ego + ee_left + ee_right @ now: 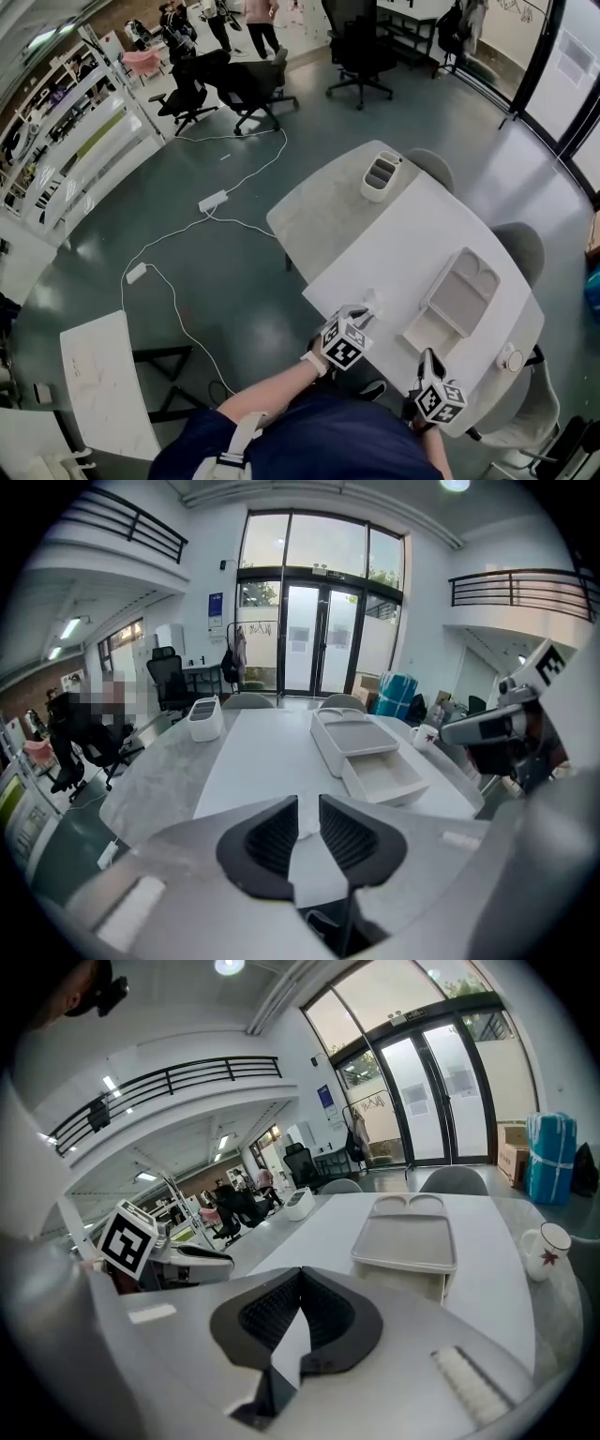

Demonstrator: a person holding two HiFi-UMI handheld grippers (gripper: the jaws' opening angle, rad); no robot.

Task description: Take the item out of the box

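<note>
Wearing dark navy short-sleeved top (319,436), pale shoulder strap (239,441); carrying light-grey left gripper (367,306) and right gripper (427,358), showing black ribbed pads (272,841), black-and-white marker cubes (345,342).

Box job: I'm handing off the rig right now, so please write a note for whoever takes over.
Left gripper: shut on a small white item, over the near edge of the table, beside the open drawer.
Right gripper: shut, empty.
Box: on the table, drawer pulled out, looks empty.
Done: item is out.
Left: probably just setting it down on the table.
</note>
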